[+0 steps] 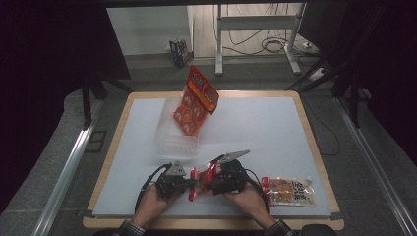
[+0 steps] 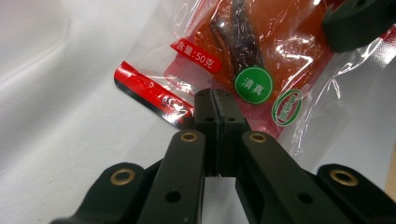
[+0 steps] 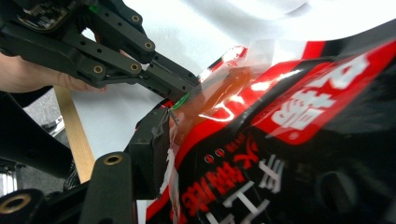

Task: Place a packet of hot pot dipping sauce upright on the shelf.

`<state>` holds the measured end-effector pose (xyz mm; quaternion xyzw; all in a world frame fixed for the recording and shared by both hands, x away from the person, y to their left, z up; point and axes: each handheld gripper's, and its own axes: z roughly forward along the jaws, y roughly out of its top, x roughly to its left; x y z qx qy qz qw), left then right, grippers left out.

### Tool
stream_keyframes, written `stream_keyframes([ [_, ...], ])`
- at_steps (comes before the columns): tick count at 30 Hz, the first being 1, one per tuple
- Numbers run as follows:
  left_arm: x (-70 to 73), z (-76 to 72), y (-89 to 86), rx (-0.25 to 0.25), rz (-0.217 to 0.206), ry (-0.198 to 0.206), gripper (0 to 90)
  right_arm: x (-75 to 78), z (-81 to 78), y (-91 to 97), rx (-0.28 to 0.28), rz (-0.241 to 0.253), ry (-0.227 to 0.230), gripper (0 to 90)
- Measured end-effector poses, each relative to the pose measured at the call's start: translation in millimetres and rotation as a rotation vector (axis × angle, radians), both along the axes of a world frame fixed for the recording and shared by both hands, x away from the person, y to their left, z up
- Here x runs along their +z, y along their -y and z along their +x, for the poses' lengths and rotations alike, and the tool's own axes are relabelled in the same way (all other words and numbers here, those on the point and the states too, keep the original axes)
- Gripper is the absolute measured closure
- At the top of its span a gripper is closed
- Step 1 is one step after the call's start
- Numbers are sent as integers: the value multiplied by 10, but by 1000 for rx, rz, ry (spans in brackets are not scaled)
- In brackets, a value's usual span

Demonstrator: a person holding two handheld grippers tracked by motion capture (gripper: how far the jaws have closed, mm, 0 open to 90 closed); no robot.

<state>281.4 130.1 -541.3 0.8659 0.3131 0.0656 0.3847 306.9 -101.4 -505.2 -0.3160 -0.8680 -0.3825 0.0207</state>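
On the desk (image 1: pixel 275 128), white top with a wood rim, a clear plastic box (image 1: pixel 173 135) sits at the far left-centre, and an orange snack bag (image 1: pixel 195 101) leans upright out of it, top tilted to the right. Near the front right edge a pale snack pouch (image 1: pixel 289 191) lies flat, just right of the person's right hand (image 1: pixel 248 198). At front centre both hands hold their tools close together, with a red snack packet (image 1: pixel 202 179) stretched between them, above the desk surface. Left gripper (image 1: pixel 189 183), held in the left hand (image 1: pixel 155 196): fingers (image 2: pixel 217 119) pressed fully together, pinching the clear sealed edge of the red snack packet (image 2: pixel 243 51) just below the green round label. Right gripper (image 1: pixel 212 178): in the right gripper view one finger (image 3: pixel 152 149) lies against the side of the red snack packet (image 3: pixel 280 154), which fills the gap in front of the camera; other finger is hidden behind the wrapper, so whether the grip presses tight cannot be told. Left gripper (image 3: pixel 194 84) also seen there, nipping the packet's far corner, white desk (image 3: pixel 116 116) behind it. In the left gripper view a black finger of the other tool covers the packet's top right corner.
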Motion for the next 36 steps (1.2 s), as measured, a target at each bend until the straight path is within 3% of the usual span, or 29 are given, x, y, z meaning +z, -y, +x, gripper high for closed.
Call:
stream_keyframes([
  [5,2,4,-23,-7,6,-2,900,2,21,-44,-4,3,-17,463],
  [8,-1,-1,-30,5,-5,-5,900,-13,67,-64,-14,39,-59,502],
  [14,3,-5,-51,11,0,-5,900,-5,82,-87,-22,50,-74,568],
  [19,51,-31,-88,40,3,18,841,-2,112,-69,-23,73,-101,646],
  [23,109,-59,-109,52,-18,56,776,61,110,-45,-20,90,-78,691],
  [28,133,-97,-88,58,-20,92,678,150,87,-39,-7,69,-33,700],
  [34,134,-113,-103,71,-14,104,559,225,82,2,-3,70,-2,702],
  [36,133,-117,-120,77,-18,106,474,283,85,42,-4,66,22,701],
])
